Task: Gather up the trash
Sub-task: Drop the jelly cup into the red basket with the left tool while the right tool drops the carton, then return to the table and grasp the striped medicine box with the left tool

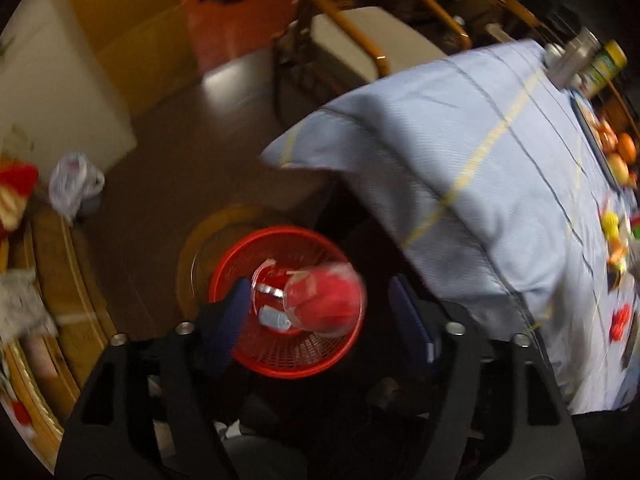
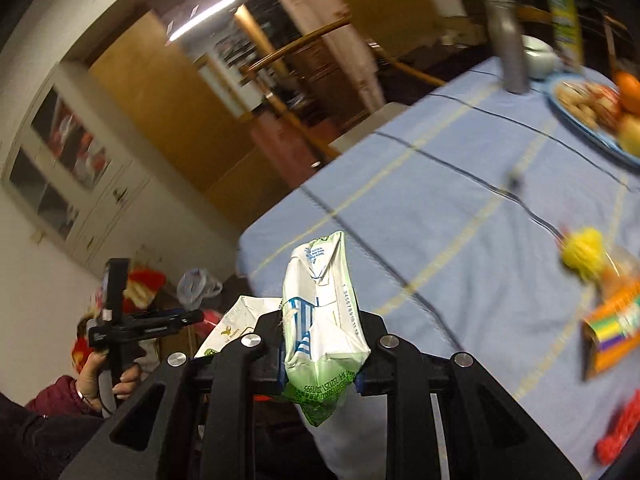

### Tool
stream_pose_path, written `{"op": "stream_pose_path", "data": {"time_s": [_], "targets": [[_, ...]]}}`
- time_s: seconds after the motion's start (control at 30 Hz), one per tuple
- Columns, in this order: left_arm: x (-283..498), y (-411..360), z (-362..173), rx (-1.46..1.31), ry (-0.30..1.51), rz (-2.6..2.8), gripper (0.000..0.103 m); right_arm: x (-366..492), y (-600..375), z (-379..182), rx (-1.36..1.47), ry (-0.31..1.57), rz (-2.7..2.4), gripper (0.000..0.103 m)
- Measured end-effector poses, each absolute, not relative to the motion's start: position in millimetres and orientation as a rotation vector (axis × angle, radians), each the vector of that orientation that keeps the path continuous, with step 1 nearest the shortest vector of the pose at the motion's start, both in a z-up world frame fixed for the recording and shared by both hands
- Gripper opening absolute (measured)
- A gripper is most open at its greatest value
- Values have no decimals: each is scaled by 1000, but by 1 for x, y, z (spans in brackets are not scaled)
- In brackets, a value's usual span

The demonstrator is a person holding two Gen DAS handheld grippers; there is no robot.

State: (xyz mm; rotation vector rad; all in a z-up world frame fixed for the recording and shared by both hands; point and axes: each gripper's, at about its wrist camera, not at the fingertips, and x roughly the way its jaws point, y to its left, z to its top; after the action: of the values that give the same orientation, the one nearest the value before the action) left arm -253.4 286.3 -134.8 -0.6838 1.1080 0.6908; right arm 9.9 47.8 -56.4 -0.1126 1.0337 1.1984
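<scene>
I see the big table with its light blue tablecloth [image 2: 460,208] filling the right side of both views, and its near corner hangs over the dark floor. On the far right of the cloth stand a plate of fruit [image 2: 592,108] and a grey metal bottle [image 2: 506,40]; these are not trash, I judge, so they stay there.

On the floor, near the left of the table corner, stands the red mesh basket [image 1: 280,354]. I think it is placed low and close so that I only swing a hand off the table edge to drop things in. A small bottle [image 1: 274,319] already lies on its bottom.

My left gripper [image 1: 320,312] points steeply down over the basket with its jaws wide apart. A clear plastic cup [image 1: 326,300] is between them, over the basket mouth, but the fingers [image 1: 232,312] stand clear of it, so I judge it is released and falling in.

My right gripper [image 2: 320,356] is narrow, clamped on a crumpled white and green carton [image 2: 320,316], which it holds upright above the near table edge. In the right wrist view my left hand [image 2: 100,384] shows far left, around its gripper's handle. The carton is probably next for the basket.
</scene>
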Motion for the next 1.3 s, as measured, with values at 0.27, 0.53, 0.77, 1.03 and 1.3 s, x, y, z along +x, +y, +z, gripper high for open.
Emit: {"op": "stream_pose_path", "data": {"time_s": [0.27, 0.53, 0.77, 1.03, 1.3], "targets": [[-289, 320, -128, -722, 1070, 789, 79, -32, 126, -60, -284, 1067, 1338, 23], [-364, 325, -125, -737, 1074, 972, 79, -110, 216, -82, -494, 1094, 1592, 24], [-420, 322, -127, -769, 1082, 1103, 80, -150, 260, -101, -579, 1144, 1634, 55], [-401, 331, -121, -735, 1063, 1048, 80, -137, 254, -84, -550, 1085, 1558, 57], [-282, 330, -101, -550, 1058, 766, 80, -69, 167, -59, -383, 1026, 1272, 60]]}}
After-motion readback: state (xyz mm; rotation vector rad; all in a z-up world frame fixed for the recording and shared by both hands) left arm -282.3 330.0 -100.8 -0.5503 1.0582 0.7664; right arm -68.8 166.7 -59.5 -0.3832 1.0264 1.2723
